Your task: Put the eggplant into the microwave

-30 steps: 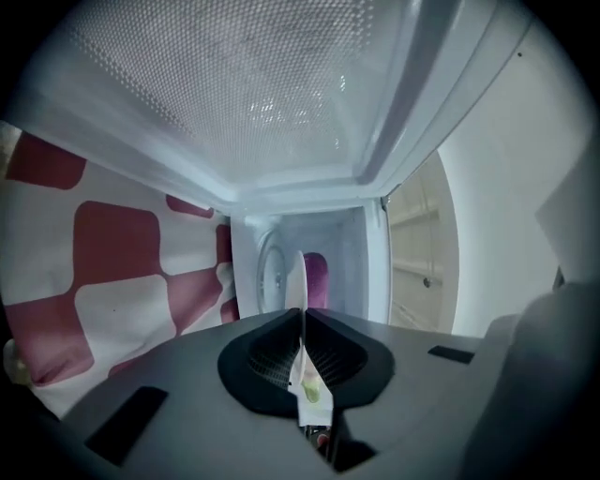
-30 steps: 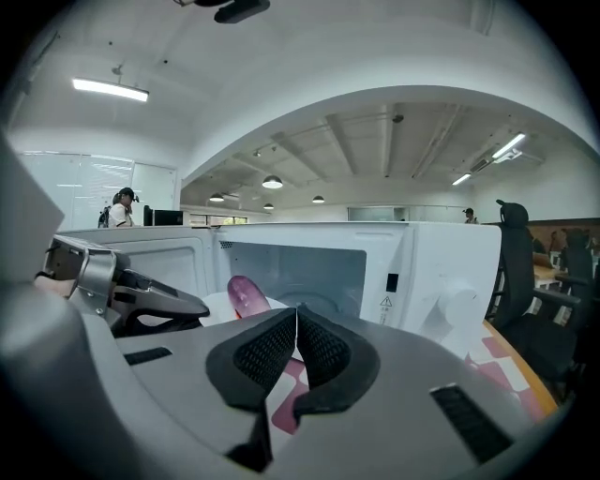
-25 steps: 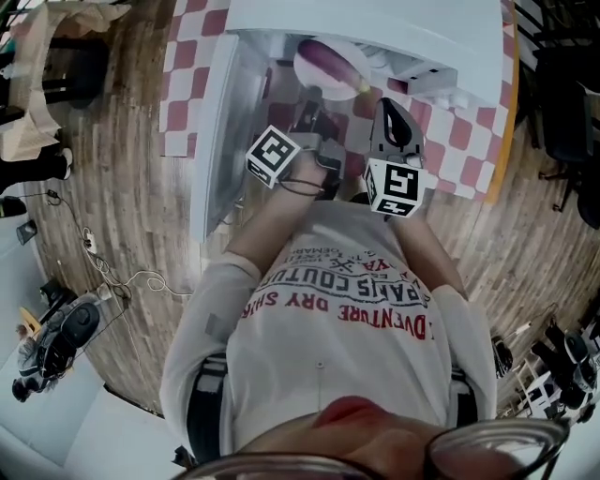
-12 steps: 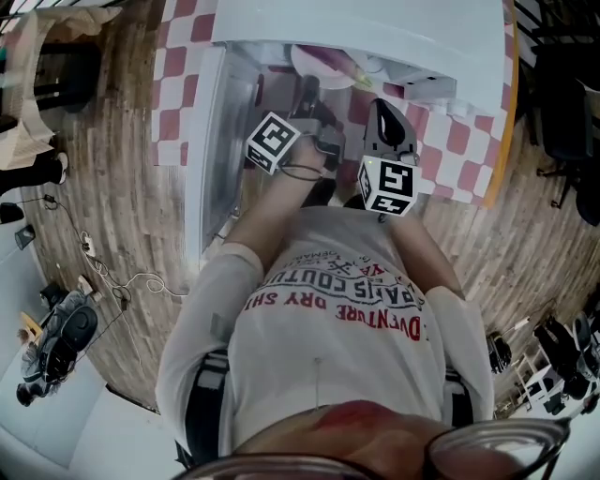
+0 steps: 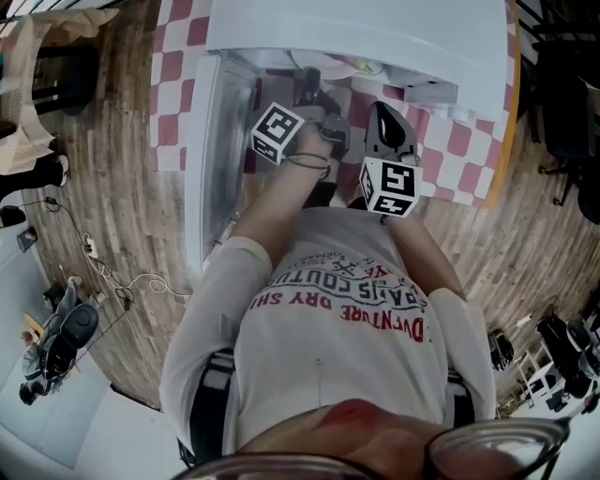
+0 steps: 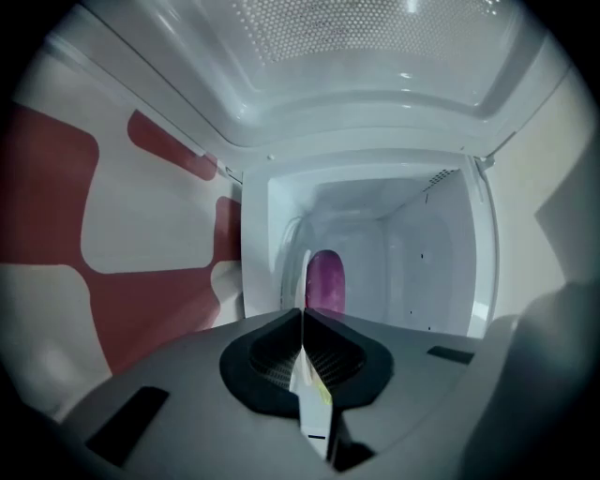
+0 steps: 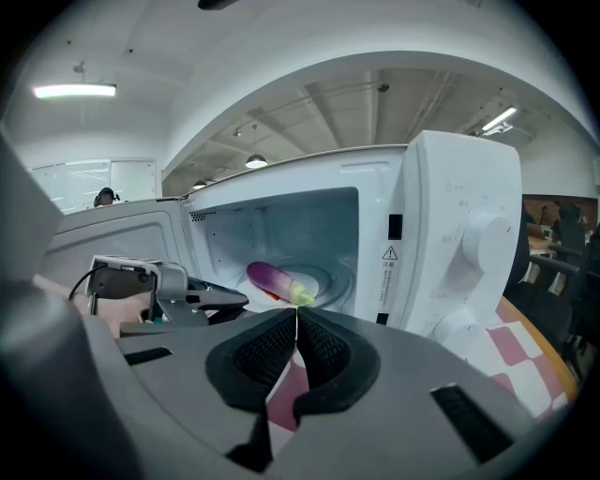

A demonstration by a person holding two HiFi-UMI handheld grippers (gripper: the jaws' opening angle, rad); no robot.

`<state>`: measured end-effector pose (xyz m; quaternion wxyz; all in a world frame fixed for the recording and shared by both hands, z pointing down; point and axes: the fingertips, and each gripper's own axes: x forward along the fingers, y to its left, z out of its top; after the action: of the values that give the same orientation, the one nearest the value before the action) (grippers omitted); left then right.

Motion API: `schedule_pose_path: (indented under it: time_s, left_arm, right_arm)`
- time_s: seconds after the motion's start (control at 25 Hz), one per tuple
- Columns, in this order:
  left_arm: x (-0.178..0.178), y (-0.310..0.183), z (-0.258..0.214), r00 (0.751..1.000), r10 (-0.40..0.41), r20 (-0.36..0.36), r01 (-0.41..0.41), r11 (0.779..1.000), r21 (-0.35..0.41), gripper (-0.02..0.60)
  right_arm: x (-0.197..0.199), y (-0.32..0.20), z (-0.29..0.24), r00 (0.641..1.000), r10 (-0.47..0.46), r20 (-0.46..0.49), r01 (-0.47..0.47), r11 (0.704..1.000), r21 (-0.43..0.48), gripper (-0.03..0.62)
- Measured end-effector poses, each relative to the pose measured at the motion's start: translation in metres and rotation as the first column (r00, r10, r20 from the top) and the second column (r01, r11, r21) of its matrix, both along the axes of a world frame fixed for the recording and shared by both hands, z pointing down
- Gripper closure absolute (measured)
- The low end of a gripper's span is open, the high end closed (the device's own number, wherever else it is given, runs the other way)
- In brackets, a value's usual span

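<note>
A purple eggplant (image 7: 275, 279) with a green stem end lies on a white plate (image 7: 330, 274) inside the open white microwave (image 7: 459, 216). My left gripper (image 7: 208, 298) is shut on the plate's near rim (image 6: 309, 398), which shows edge-on between its jaws, with the eggplant (image 6: 325, 281) just beyond them. In the head view the left gripper (image 5: 309, 89) reaches into the microwave (image 5: 356, 28), whose top hides most of the plate. My right gripper (image 5: 382, 111) hangs shut and empty in front of the oven's opening (image 7: 296, 315).
The microwave door (image 5: 211, 141) stands swung open at the left. The oven sits on a table with a red-and-white checked cloth (image 5: 450, 141). Its control knobs (image 7: 478, 246) are on the right of the cavity. Wooden floor, cables and chairs surround the table.
The left gripper has carried the plate with the eggplant deeper into the microwave, so the oven's top now hides it in the head view. The right gripper sank slightly.
</note>
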<state>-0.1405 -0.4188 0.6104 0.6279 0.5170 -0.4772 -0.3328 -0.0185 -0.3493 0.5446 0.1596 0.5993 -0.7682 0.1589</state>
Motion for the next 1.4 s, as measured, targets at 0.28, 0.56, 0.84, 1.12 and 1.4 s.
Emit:
schedule_pose_path:
  time_s: [0.28, 0.56, 0.84, 1.12, 1.4]
  left_arm:
    - [0.005, -0.011, 0.004, 1.000, -0.017, 0.025, 0.018, 0.999, -0.032, 0.551]
    - [0.001, -0.014, 0.002, 0.979, 0.013, 0.202, -0.001, 0.998, -0.061, 0.551]
    - [0.007, -0.025, -0.014, 0.904, 0.117, 0.412, -0.121, 0.992, -0.016, 0.475]
    - [0.018, -0.034, -0.027, 0.697, 0.210, 0.686, -0.282, 0.959, -0.007, 0.234]
    - [0.033, -0.029, -0.020, 0.469, 0.266, 0.842, -0.400, 0.914, -0.066, 0.185]
  right_arm:
    - [0.003, 0.005, 0.003, 1.000, -0.003, 0.017, 0.003, 1.000, -0.019, 0.568]
    - [0.012, 0.012, 0.010, 0.999, 0.019, 0.038, -0.017, 0.999, -0.050, 0.568]
    - [0.016, 0.027, 0.022, 0.996, 0.028, 0.082, -0.020, 0.995, -0.093, 0.568]
    - [0.016, 0.031, 0.023, 0.995, 0.011, 0.100, -0.001, 0.995, -0.102, 0.568]
    - [0.020, 0.033, 0.026, 0.994, 0.015, 0.110, -0.003, 0.994, -0.111, 0.568]
